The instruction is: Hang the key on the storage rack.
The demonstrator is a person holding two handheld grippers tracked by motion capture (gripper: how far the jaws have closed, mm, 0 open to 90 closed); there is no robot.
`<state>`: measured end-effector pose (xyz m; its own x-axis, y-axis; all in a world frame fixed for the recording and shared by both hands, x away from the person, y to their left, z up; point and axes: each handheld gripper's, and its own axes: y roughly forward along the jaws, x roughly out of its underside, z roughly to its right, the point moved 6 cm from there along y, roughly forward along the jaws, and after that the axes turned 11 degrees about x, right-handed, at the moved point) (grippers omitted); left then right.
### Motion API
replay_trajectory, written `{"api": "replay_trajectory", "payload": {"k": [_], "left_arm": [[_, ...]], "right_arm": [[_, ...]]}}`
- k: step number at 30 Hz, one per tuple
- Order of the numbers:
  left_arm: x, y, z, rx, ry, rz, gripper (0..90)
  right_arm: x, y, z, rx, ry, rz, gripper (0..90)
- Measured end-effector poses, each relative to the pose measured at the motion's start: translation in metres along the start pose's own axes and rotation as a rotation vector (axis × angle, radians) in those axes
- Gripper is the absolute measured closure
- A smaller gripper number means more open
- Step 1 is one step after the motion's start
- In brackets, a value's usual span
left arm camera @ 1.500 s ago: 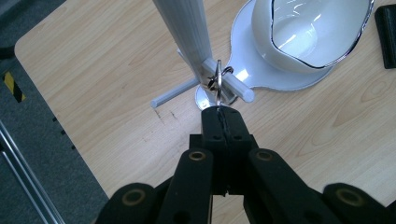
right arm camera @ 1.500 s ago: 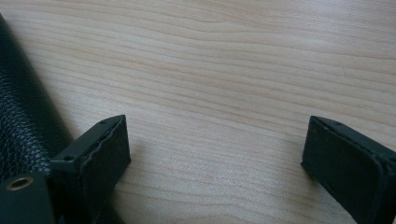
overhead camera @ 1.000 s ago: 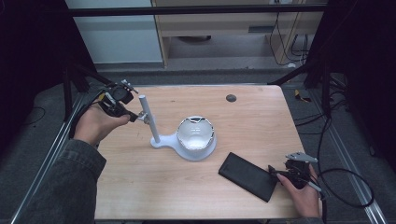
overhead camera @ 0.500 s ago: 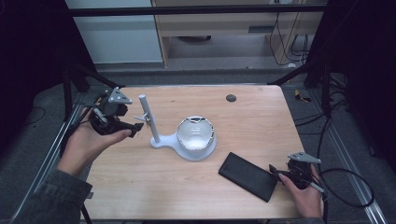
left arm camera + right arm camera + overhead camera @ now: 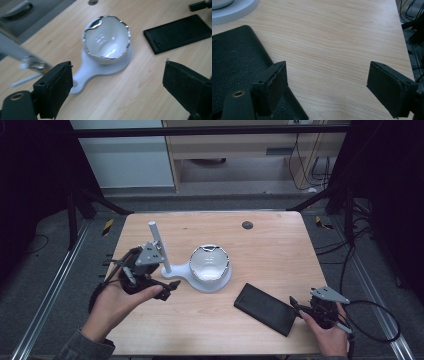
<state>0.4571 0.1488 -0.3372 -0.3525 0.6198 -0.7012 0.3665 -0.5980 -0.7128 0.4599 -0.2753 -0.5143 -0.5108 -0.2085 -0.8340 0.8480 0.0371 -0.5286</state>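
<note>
Both claws stand wide with nothing between their pads. On the left, the left gripper (image 5: 167,287) hangs just in front of the white stand (image 5: 197,279); its jaws have just been opening, and they hold nothing now. From the left gripper view its two black pads (image 5: 58,91) frame the stand's round base and the bowl-shaped shade (image 5: 107,41) that sits on it, so the hand looks placed to work on that piece from the near side. The thin white post (image 5: 159,246) rises from the tongue of the base, tilted a little away from the bowl, just beside the gripper's grey plate. Judging by how it lies, the stand is free on the table (image 5: 270,250), near its middle, touched by neither claw.

On the right, the right gripper (image 5: 300,309) hovers at the near right corner, close to the end of the flat black case (image 5: 265,309). Its jaws have just been closing a little, yet they remain wide apart and grip nothing. In the right gripper view one pad (image 5: 275,87) overlaps the case's pebbled, leather-like surface (image 5: 234,62), the other stands over bare wood; that suggests a hand lining up to take the case by its edge, or waiting beside it.

The case lies slantwise, apart from the stand's base. A small dark round hole (image 5: 247,225) sits in the far part of the tabletop.

No brand, label or writing can be read on any of these things.
</note>
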Motion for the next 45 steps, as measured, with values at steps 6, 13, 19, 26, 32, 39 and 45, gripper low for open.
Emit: {"api": "replay_trajectory", "payload": {"k": [6,13,19,26,32,39,45], "left_arm": [[0.009,0.038,0.027,0.079,0.02,-0.001,9.9],[0.02,0.086,0.046,0.168,0.04,-0.017,10.6],[0.023,0.107,0.054,0.215,0.046,-0.008,9.4],[0.031,0.144,0.065,0.282,0.051,-0.004,7.4],[0.035,0.166,0.068,0.314,0.057,-0.028,8.1],[0.039,0.188,0.074,0.348,0.06,-0.06,8.3],[0.041,0.204,0.077,0.365,0.057,-0.074,8.5]], "right_arm": [[-0.003,-0.005,-0.007,-0.016,-0.011,0.012,13.3],[-0.004,-0.008,-0.016,-0.044,-0.03,0.019,11.4],[-0.005,-0.01,-0.022,-0.055,-0.042,0.026,10.4],[-0.002,-0.008,-0.023,-0.054,-0.035,0.012,10.1],[-0.002,-0.007,-0.021,-0.054,-0.037,0.015,10.1],[-0.002,-0.007,-0.023,-0.06,-0.037,0.013,10.1],[-0.004,-0.008,-0.024,-0.067,-0.046,0.024,10.7]]}}
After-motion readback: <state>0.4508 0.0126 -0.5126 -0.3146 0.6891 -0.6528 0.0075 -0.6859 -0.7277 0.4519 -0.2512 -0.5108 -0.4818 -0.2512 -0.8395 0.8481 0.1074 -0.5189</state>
